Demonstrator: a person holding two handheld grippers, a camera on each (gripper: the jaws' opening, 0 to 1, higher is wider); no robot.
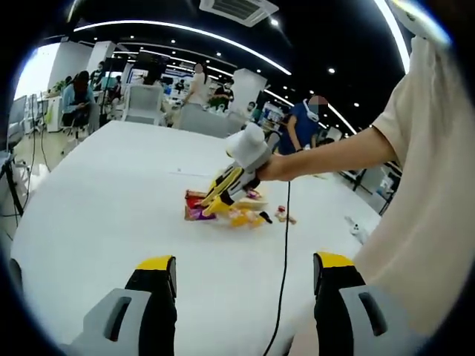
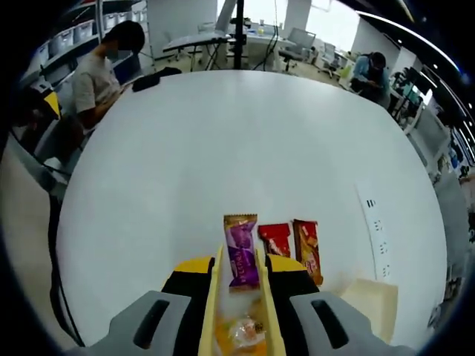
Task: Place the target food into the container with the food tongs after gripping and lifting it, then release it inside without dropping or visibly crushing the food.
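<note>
The right hand-held gripper is closed on a pair of yellow tongs, whose arms run forward between its jaws. Seen from the left gripper view, the tongs reach down into the small heap of snacks on the desk. In the right gripper view, 3 packets lie just past the tong tips: a purple packet right at the tips, then a red packet and an orange packet beside it. A wrapped sweet shows between the tong arms, but whether it is pinched or merely lying under them I cannot tell. A pale container sits to the right of the packets, and nothing visible has gone into it. I would say the task is at its start: the grip, lift, carry and release are all left.

The left hand-held gripper hovers open and empty above the desk, well apart from the food.

The desk is broad, white and bare apart from these things and a cable. Around it is an open-plan office with strip lights, other desks and several people.
</note>
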